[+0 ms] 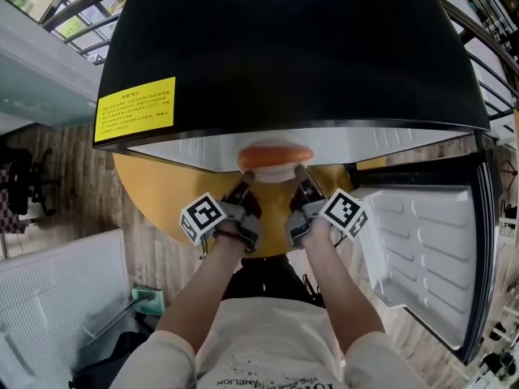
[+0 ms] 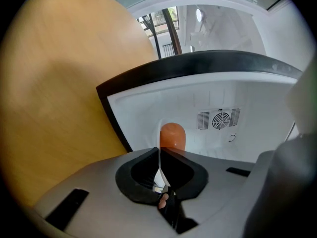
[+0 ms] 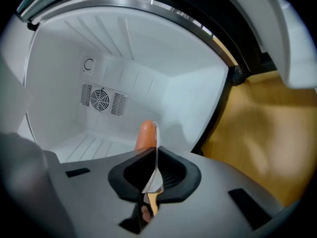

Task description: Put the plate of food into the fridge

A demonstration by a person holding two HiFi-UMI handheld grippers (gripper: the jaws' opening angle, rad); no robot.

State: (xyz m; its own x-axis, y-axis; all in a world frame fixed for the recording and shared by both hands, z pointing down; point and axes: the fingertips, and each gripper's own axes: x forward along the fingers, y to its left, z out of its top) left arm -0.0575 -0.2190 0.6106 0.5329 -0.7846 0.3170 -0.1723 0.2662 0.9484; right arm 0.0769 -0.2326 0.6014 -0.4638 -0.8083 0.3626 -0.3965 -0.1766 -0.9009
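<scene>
- At the fridge (image 1: 284, 47) mouth, holding the plate (image 1: 274, 171) right on the threshold, partly under the black top, not yet set down inside.
- Pinching the rim from both sides: left gripper (image 1: 243, 193) clamped narrow on the near-left edge, right gripper (image 1: 301, 185) the same on the near-right edge. Nothing but thin white rim between the jaws in either gripper view.
- Carrying orange food (image 1: 274, 154) on top, maybe a sausage, hard to say, and apparently just lying there loose.
- Looks like mid-insert to me, going by the bare white floor (image 3: 94, 145) ahead and the vent (image 3: 100, 100) on the back wall, well apart from the plate.
- Biggest worry imo: only a sliver of rim in each pinch, so could slip or pivot if either side eases off or pulls a different way from the other.
- Could also roll the food off by tipping the plate forward while reaching deeper.
- Might clip the top edge of the opening with the food if raised at all, not much room there by the look of it.
- Worth minding the open door (image 1: 422, 250) on the right and the yellow table (image 1: 158, 189) just beside the fridge on the left. A bumped arm there would jolt the grip.
</scene>
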